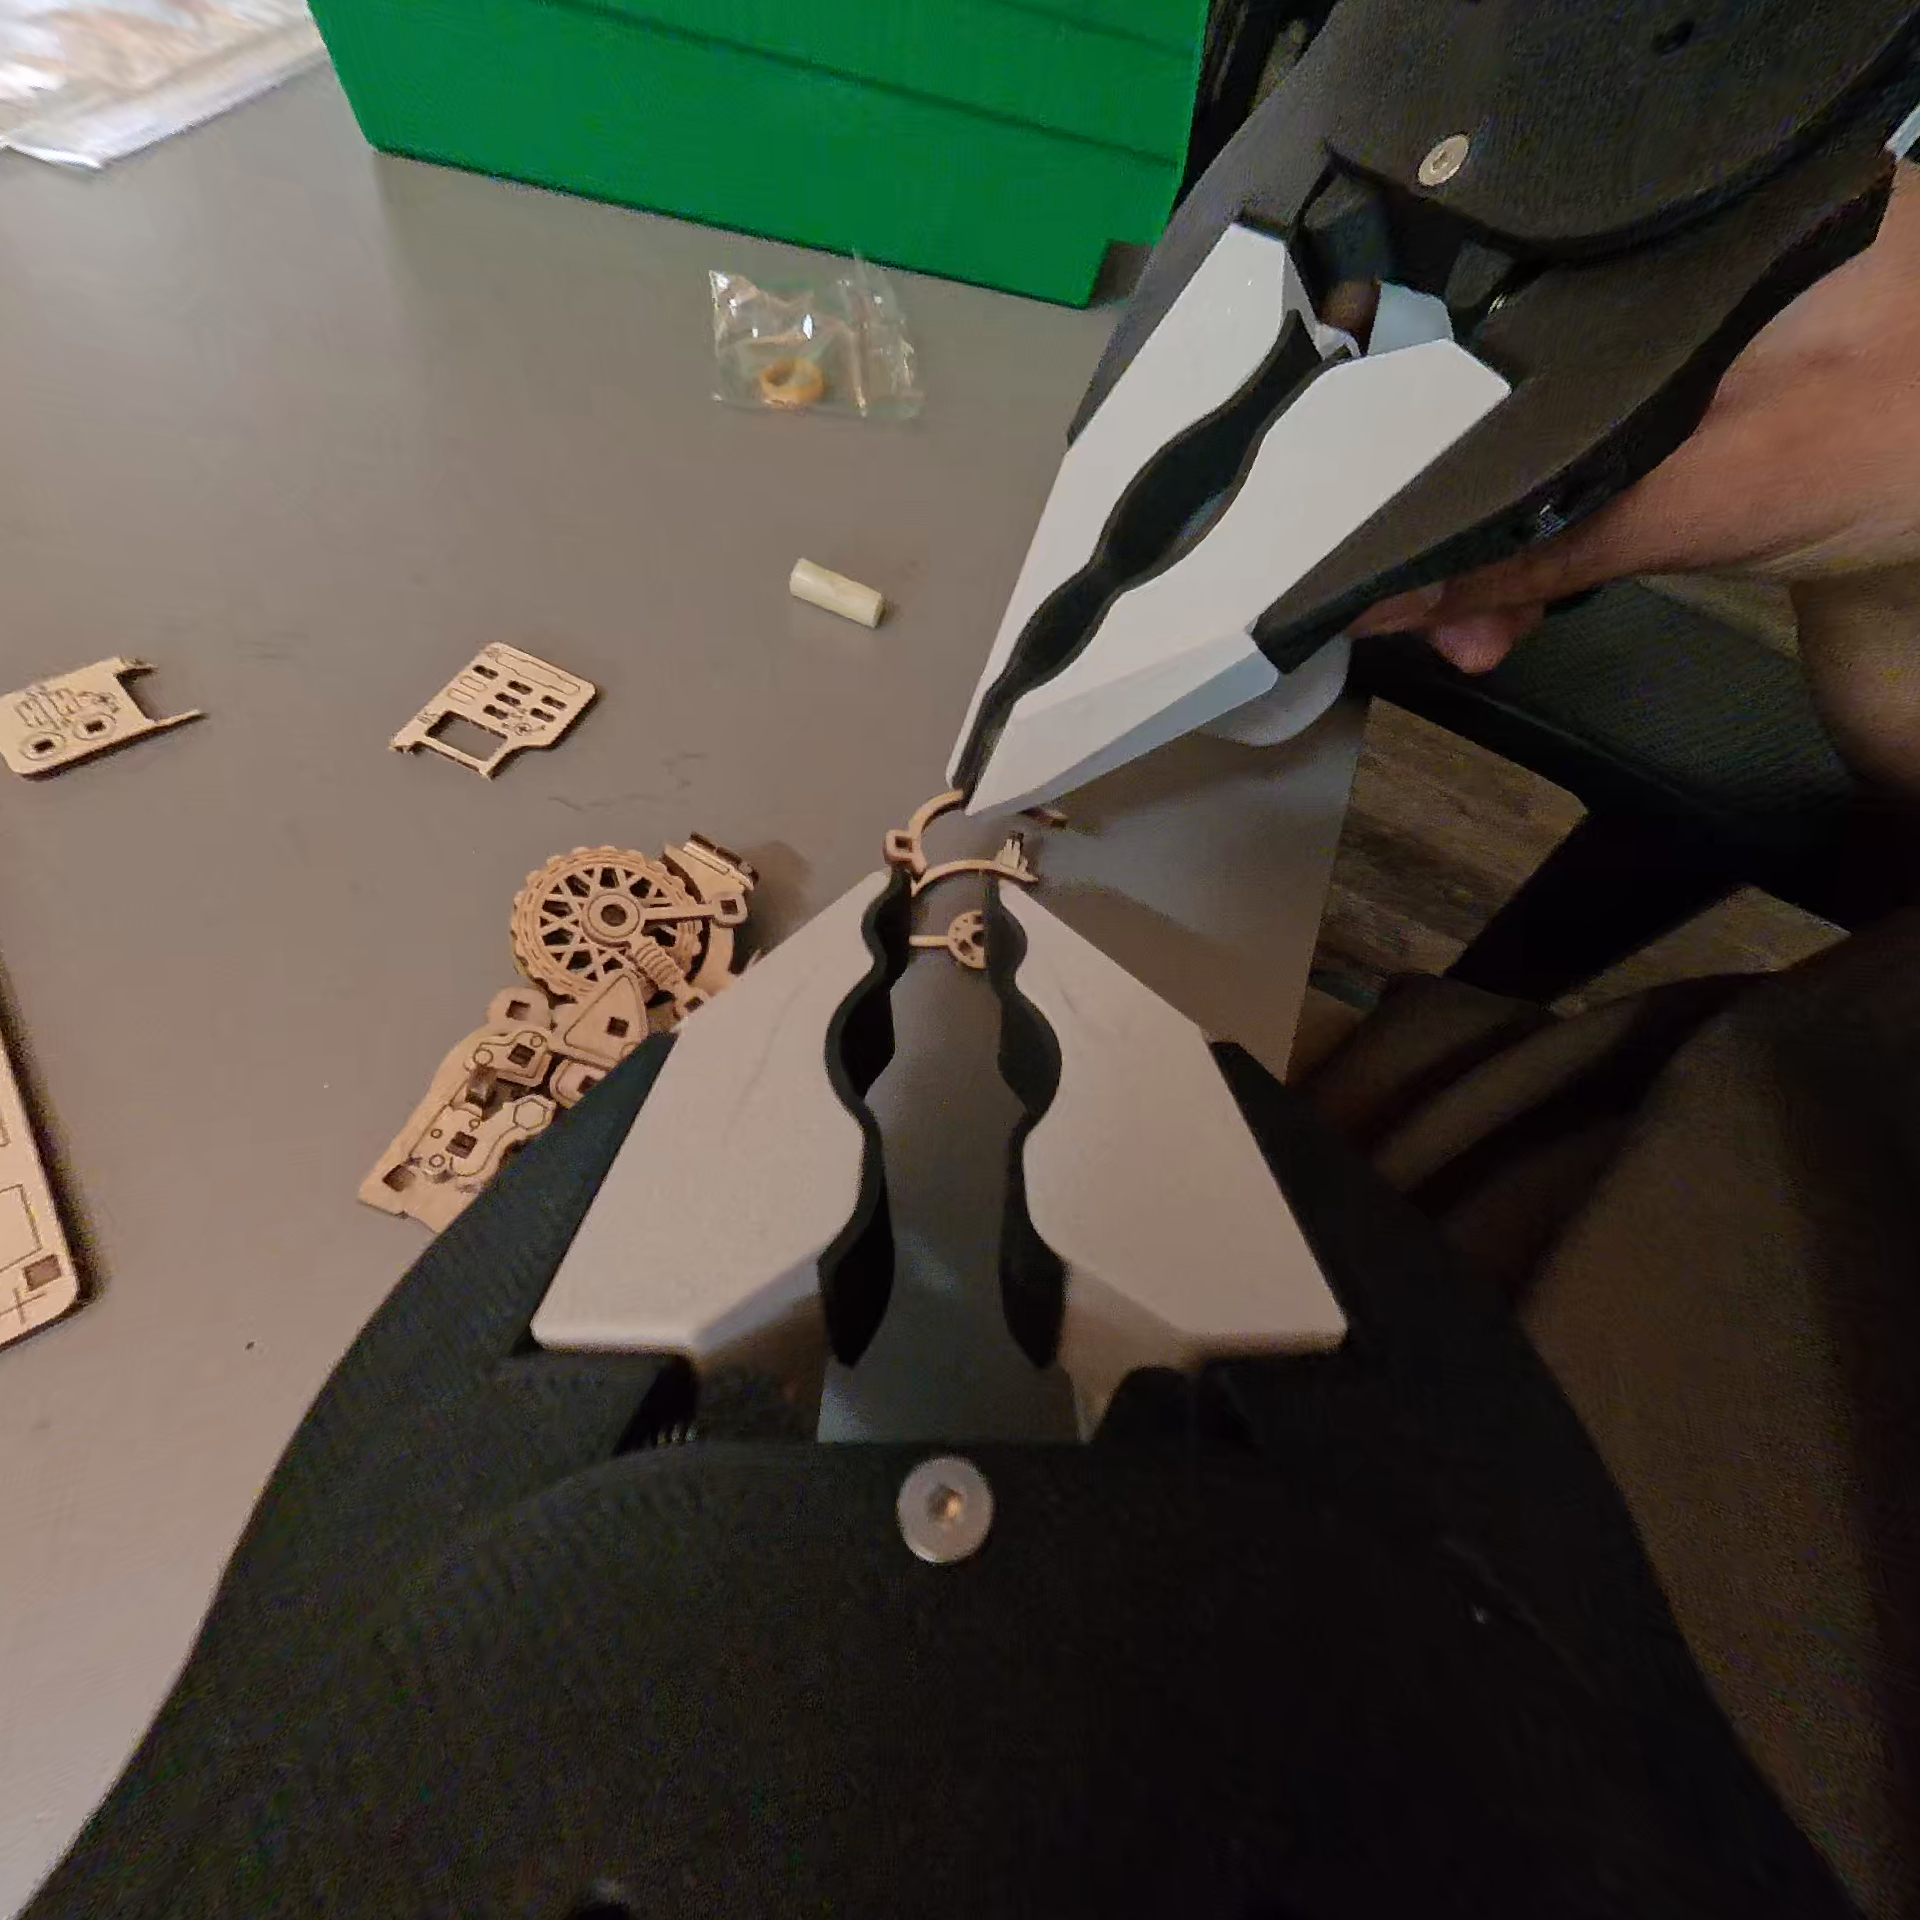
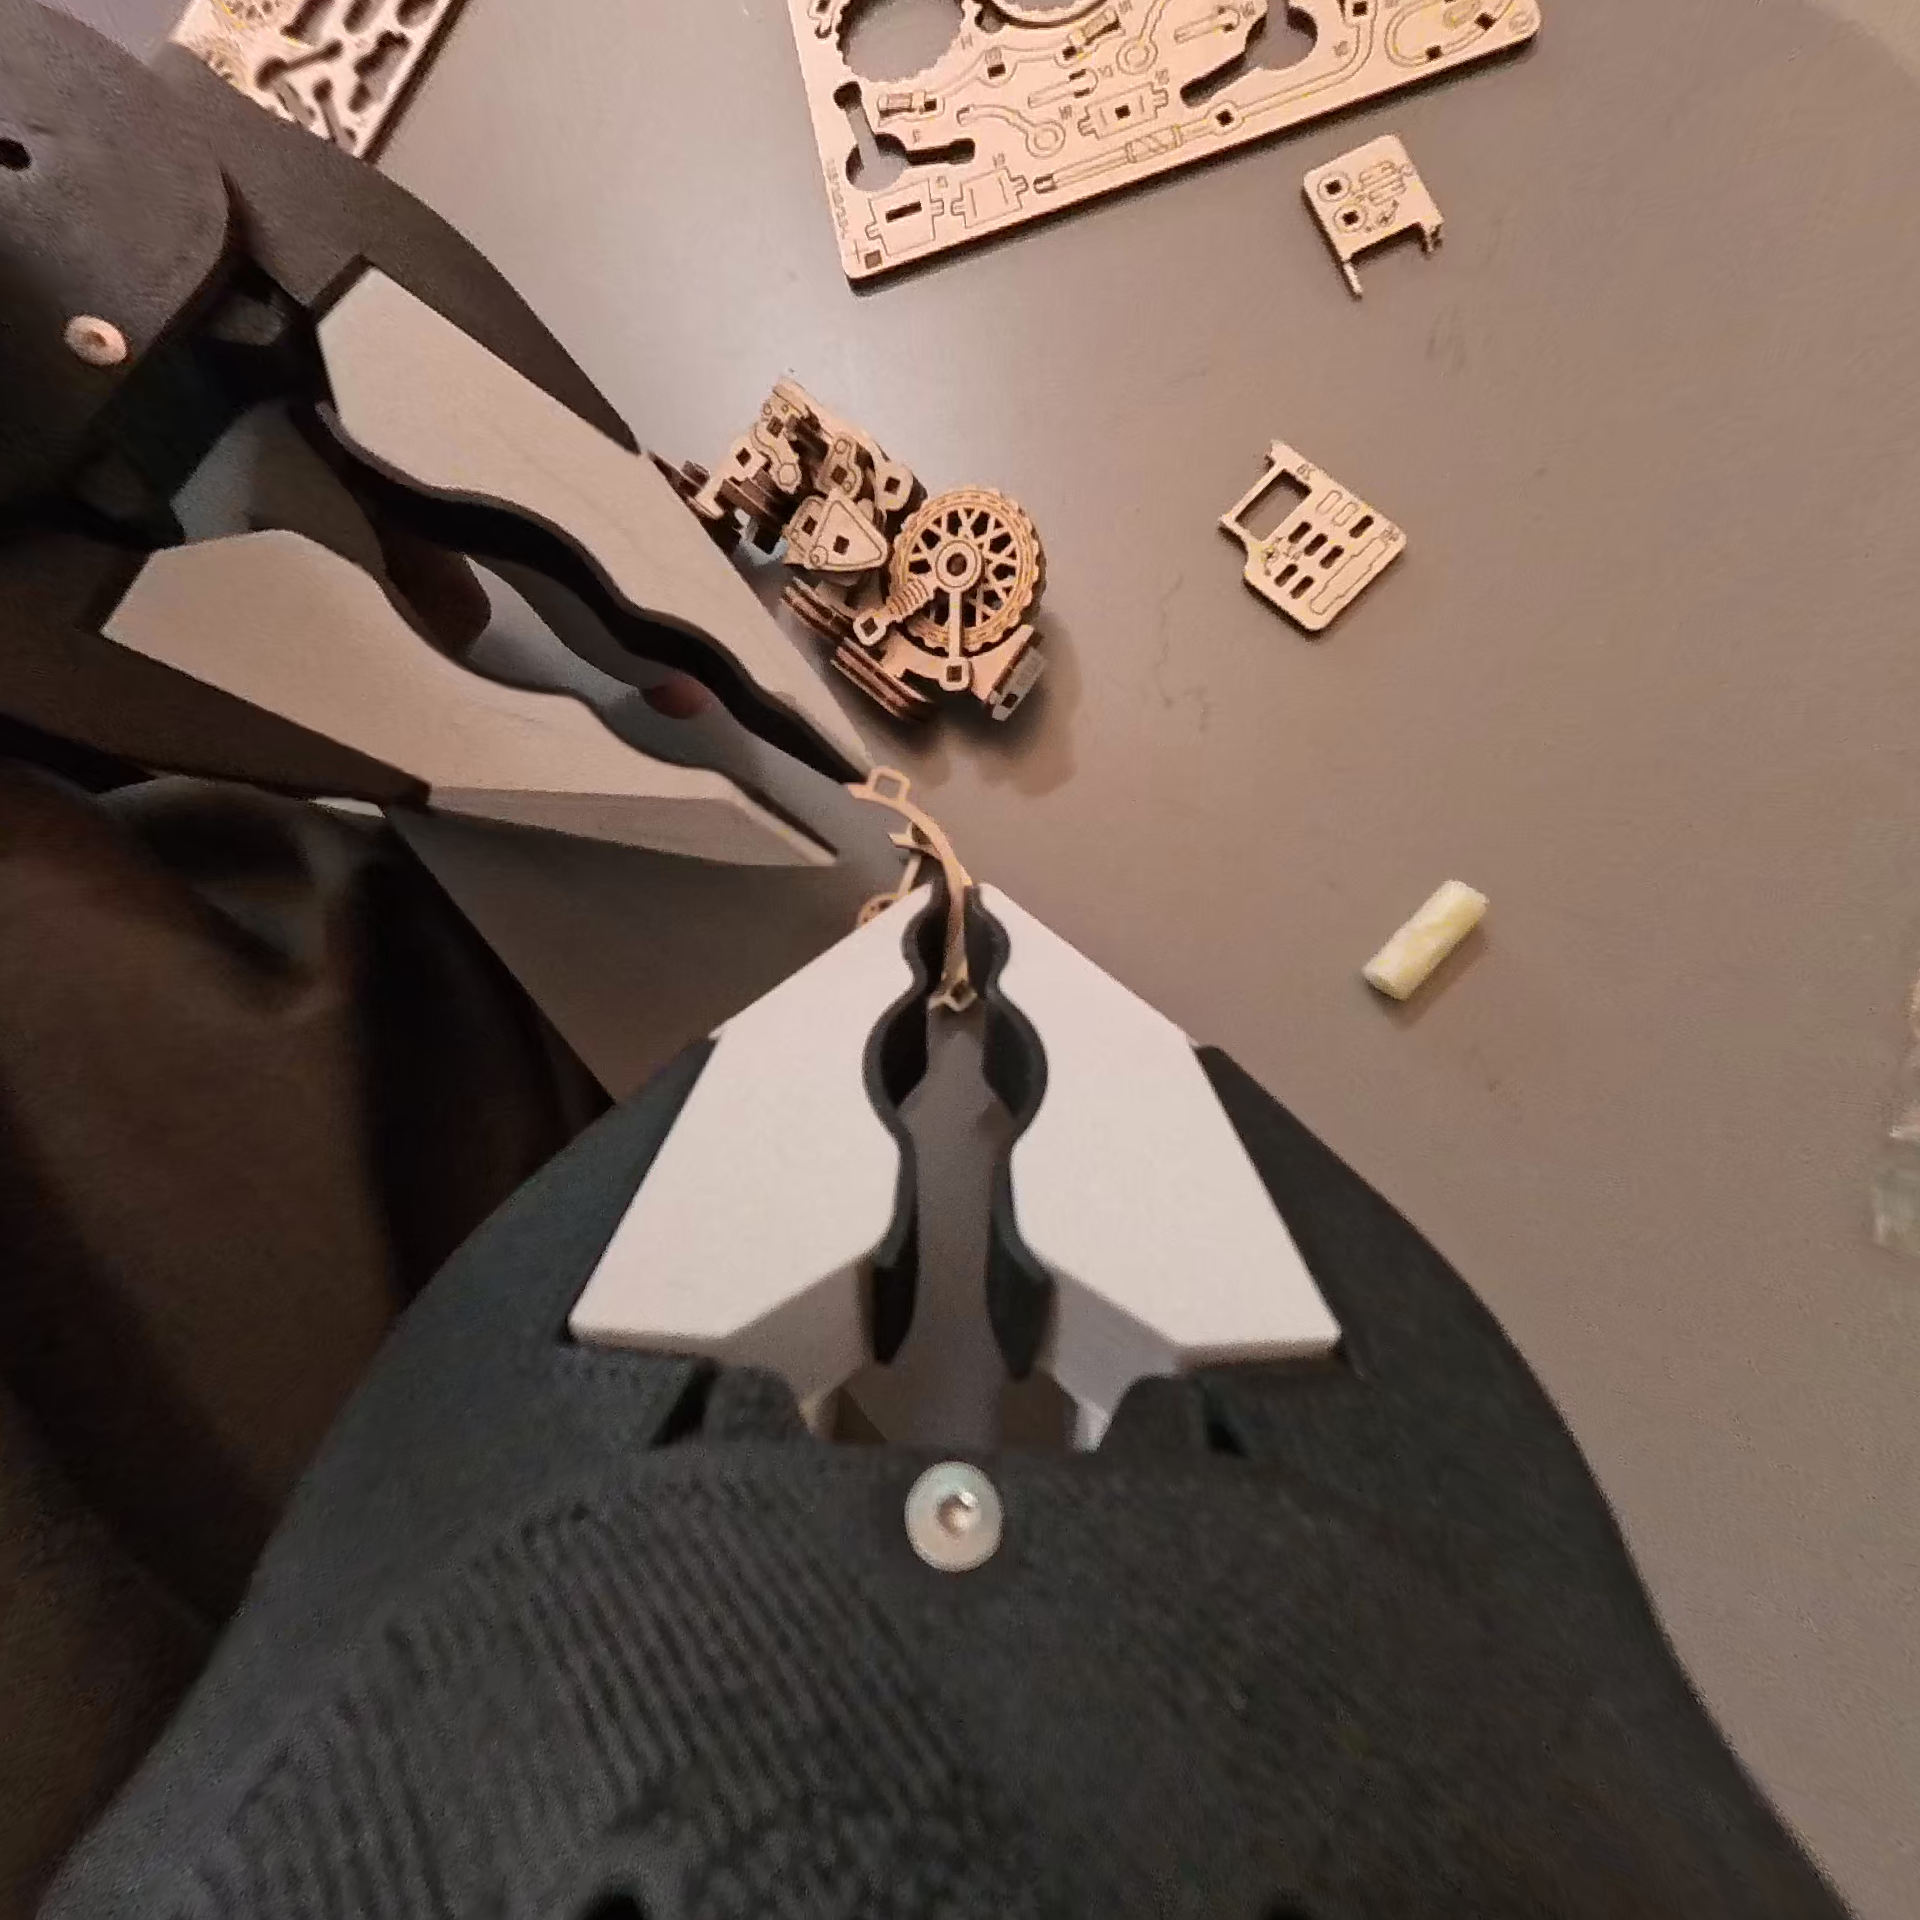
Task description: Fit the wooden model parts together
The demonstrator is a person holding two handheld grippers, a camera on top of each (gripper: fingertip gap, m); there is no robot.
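Note:
My left gripper [image 1: 940,888] is closed on a small thin wooden part with a tiny gear [image 1: 968,935], held across its width between the fingertips. My right gripper [image 2: 951,904] is shut on a thin curved wooden part [image 2: 951,940]. In the left wrist view the right gripper [image 1: 964,795] comes in from the upper right with that curved part [image 1: 914,831] sticking out of its tip. The two parts meet tip to tip just above the grey table [image 1: 312,416]. The left gripper [image 2: 847,816] shows at the upper left of the right wrist view.
A partly built wooden model with a spoked wheel [image 1: 613,925] [image 2: 935,582] lies left of the grippers. Loose wooden plates [image 1: 499,707] [image 2: 1314,551], a cut-out sheet [image 2: 1143,156], a white cylinder [image 1: 836,592], a small plastic bag [image 1: 810,343] and a green box [image 1: 769,125] lie around. The table edge [image 1: 1335,831] is close on the right. My two grippers' fingertips are within a few centimetres of each other. The right tips stand about 9 centimeters off the white cylinder [image 1: 836,592]. It turns up in the right wrist view [image 2: 1414,939] as well.

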